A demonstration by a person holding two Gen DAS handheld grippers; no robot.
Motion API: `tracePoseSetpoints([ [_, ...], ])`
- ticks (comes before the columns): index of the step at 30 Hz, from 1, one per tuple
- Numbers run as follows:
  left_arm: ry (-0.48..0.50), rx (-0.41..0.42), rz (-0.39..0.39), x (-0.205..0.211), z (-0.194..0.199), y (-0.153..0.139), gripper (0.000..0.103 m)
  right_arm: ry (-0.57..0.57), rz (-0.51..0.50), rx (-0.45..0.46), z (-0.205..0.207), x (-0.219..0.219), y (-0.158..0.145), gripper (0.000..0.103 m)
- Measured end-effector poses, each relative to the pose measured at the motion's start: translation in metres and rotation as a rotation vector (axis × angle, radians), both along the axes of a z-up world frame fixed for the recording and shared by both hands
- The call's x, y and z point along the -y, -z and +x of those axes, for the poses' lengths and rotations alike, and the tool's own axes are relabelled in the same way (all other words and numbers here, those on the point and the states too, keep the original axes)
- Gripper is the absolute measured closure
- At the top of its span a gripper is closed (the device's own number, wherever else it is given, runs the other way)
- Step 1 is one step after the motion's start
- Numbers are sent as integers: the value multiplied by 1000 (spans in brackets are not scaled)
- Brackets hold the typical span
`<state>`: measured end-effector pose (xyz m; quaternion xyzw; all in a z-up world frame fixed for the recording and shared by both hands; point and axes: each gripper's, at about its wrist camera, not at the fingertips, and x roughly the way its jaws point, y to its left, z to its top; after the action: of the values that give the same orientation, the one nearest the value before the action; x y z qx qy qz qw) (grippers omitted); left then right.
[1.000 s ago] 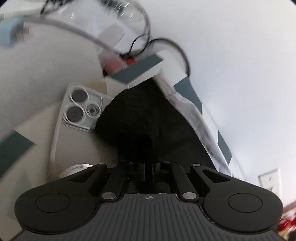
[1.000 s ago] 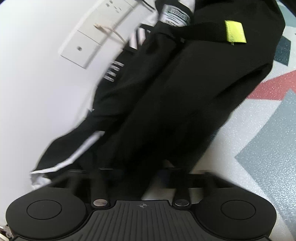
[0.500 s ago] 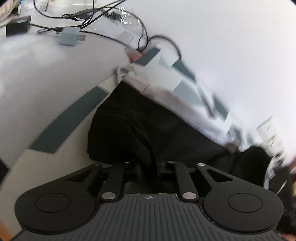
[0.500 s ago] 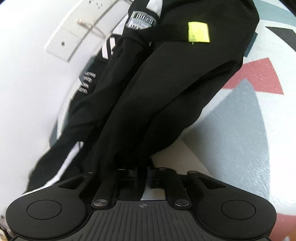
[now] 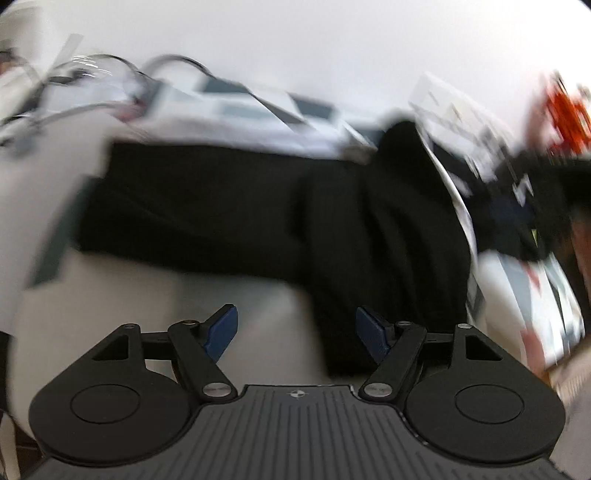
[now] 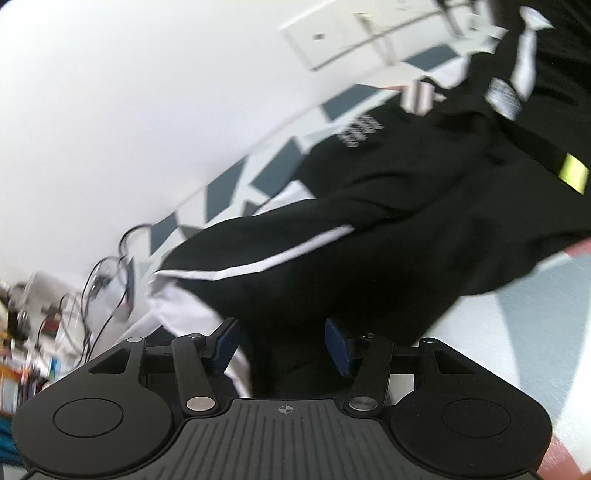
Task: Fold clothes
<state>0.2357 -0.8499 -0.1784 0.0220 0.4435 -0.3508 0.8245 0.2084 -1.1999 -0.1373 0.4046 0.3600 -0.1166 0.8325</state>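
A black garment (image 5: 280,206) with white stripes lies stretched across the patterned table cover along the white wall. In the left wrist view my left gripper (image 5: 297,328) hangs just in front of it with its jaws opening. Its blue pads (image 5: 221,332) are wide apart and nothing is pressed between them; a fold of black cloth lies under the right pad. In the right wrist view the same garment (image 6: 406,221) shows a white stripe, white lettering and a yellow tag (image 6: 572,173). My right gripper (image 6: 282,343) is opening too, with black cloth lying between its pads but not pinched.
Black cables (image 6: 107,280) and small devices lie at the table's far left end. White wall sockets (image 6: 332,33) sit on the wall behind the garment. The table cover (image 6: 517,332) has grey, white and red shapes. Orange items (image 5: 569,114) blur at the right.
Both grippers were shut on the black cloth and have let go, their jaws spreading. The left one swept sideways along the garment and rolled; the right one rose and rolled.
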Motion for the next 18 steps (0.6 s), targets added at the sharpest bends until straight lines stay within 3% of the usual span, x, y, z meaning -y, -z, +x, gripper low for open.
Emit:
tracePoseSetpoints([
  [3, 50, 45, 17, 17, -15, 6, 31, -108, -23, 11, 22, -14, -5, 50],
  [5, 90, 31, 10, 27, -20, 11, 32, -178, -60, -2, 35, -25, -5, 48],
  [7, 140, 12, 35, 39, -22, 17, 64, -256, -92, -35, 46, -36, -2, 49],
  [8, 146, -2, 29, 42, -20, 16, 70, -288, -97, -63, 51, -41, 1, 59],
  [9, 151, -17, 24, 45, -17, 16, 83, -312, -94, -99, 55, -43, 5, 81],
  [10, 135, -60, -13, 41, -14, 15, 83, -333, -88, -129, 58, -44, 7, 95],
  [11, 119, -102, -50, 38, -10, 14, 84, -347, -77, -134, 62, -44, 5, 100],
  [16, -31, -384, -331, -7, 15, 6, 84, -448, -37, -16, 110, -57, -34, 101],
  [18, -99, -541, -547, -38, 27, 8, 81, -508, -16, 49, 143, -71, -51, 101],
])
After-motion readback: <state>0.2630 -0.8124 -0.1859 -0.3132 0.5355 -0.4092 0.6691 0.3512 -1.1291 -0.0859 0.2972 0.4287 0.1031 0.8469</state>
